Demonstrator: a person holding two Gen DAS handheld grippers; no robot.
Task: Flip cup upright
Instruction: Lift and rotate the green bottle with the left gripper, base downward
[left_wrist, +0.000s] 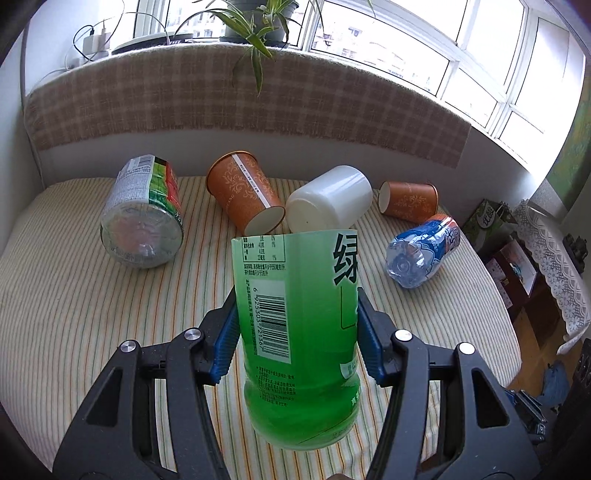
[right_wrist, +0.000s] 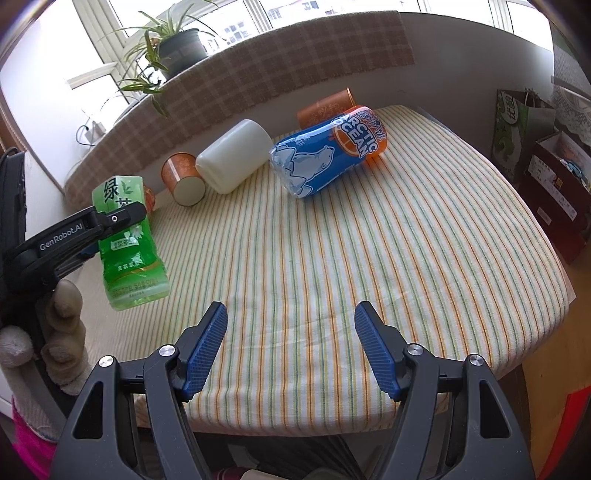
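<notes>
A: What's the left gripper (left_wrist: 297, 328) doing?
B: Pinching the green cup (left_wrist: 299, 332) (a cut bottle) above the striped cloth's (right_wrist: 369, 258) near left edge, base down.
A: And the right gripper (right_wrist: 291, 345)?
B: Spread wide, holding nothing

The place was a home, most likely a living room by a bay window (left_wrist: 476, 55). A potted plant (left_wrist: 258, 22) stood on the window sill, and a checked cloth (left_wrist: 221, 99) hung down from the sill. Below the window, a bench (right_wrist: 369, 240) carried a striped household cloth. To the right of the bench were a paper shopping bag (right_wrist: 517, 125), some boxes and a lace cover (left_wrist: 546, 258).
</notes>
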